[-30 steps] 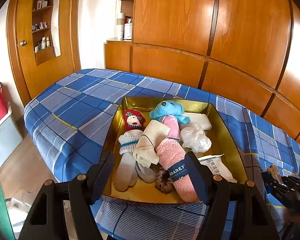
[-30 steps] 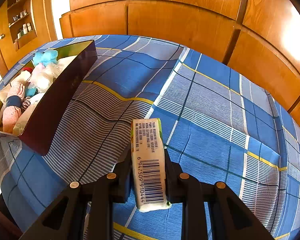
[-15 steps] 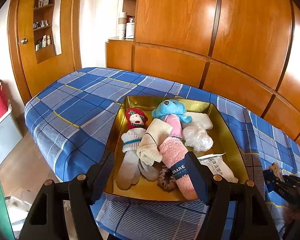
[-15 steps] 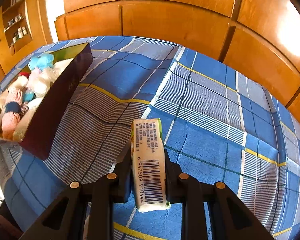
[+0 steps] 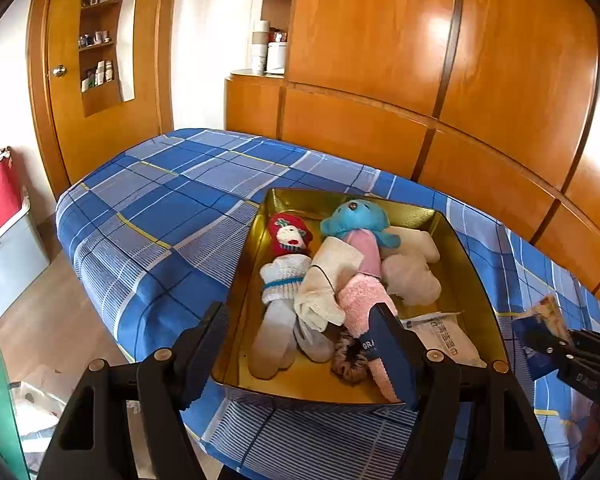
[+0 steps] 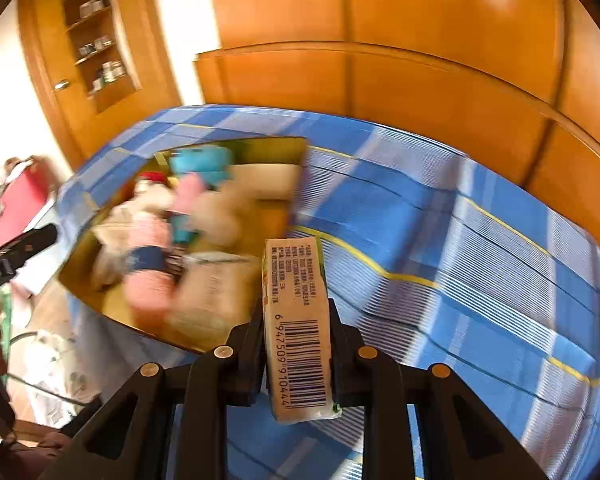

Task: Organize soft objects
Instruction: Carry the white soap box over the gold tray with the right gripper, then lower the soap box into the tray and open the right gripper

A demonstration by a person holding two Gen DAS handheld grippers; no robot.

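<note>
Okay, scanning from the left: my left gripper (image 5: pixel 300 352) hangs over the near edge of the gold tray (image 5: pixel 476 280) with its fingers (image 5: pixel 204 352) spread apart and nothing between them. That tray sits on the blue plaid bed (image 5: pixel 160 216), and it's crowded. I see a red-hatted doll (image 5: pixel 290 236), a white sock (image 5: pixel 278 304), a cream cloth (image 5: pixel 328 280), a blue plush toy (image 5: pixel 354 220), a pink fuzzy sock (image 5: pixel 366 300), a brown scrunchie (image 5: pixel 348 360) and a white packet (image 5: pixel 446 336).

Further right, my right gripper (image 6: pixel 296 344) has its fingers (image 6: pixel 248 360) clenched on the tissue pack (image 6: pixel 300 332), barcode side facing me, held in the air just beside the tray's right wall (image 6: pixel 296 184). The right wrist view is smeared with motion blur, so I can't judge the clearance well.

Here's what worries me. The pack is soft, and the fingers pinch only its lower half, so the free end can flop or slide out if I swing fast. Coming in low, I could clip the tray wall and shove the tray along the bedspread, which is soft and gives no firm footing. The right-hand corner already holds that white packet, so dropping on top could leave the pack perched on the rim and let it tip back out. My idle left fingers also hover near the tray's front, and a careless crossing could knock the two grippers together.
</note>
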